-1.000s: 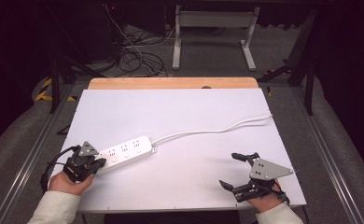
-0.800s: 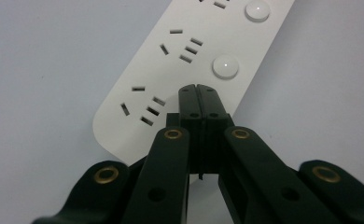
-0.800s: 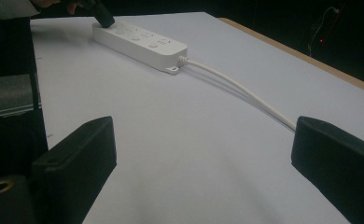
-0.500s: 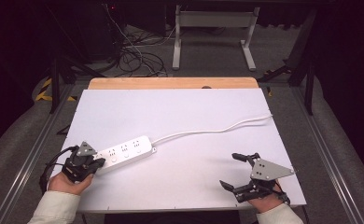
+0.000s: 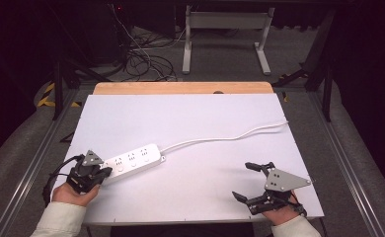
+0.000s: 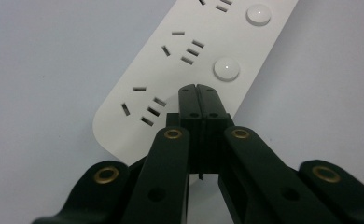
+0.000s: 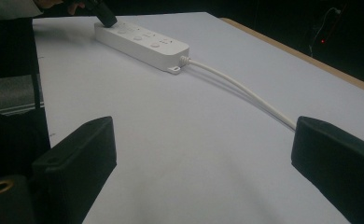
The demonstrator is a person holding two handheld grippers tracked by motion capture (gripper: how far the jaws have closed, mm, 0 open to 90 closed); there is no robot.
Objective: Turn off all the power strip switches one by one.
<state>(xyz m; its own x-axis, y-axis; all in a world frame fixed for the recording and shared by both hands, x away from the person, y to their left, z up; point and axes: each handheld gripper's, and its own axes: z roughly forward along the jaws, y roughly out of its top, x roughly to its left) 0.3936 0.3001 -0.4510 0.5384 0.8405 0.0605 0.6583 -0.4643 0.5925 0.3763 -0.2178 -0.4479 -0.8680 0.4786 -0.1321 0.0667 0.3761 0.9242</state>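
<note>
A white power strip (image 5: 134, 159) lies at the front left of the white table (image 5: 190, 113). Its sockets and round buttons face up (image 6: 189, 51), and its white cable (image 5: 220, 138) runs off to the right edge. My left gripper (image 5: 105, 171) is shut with nothing between its jaws. Its joined tips (image 6: 199, 88) sit over the strip's near end, between a socket and a button; I cannot tell whether they touch it. My right gripper (image 5: 244, 181) rests at the front right, jaws wide open and empty (image 7: 203, 140). From there the strip (image 7: 140, 39) and left gripper (image 7: 103, 16) lie far off.
A wooden strip (image 5: 180, 88) borders the table's far edge. Beyond it, a tangle of cables (image 5: 141, 59) and a metal stand (image 5: 225, 34) sit on the dark floor. The cable (image 7: 245, 91) crosses the table's middle right.
</note>
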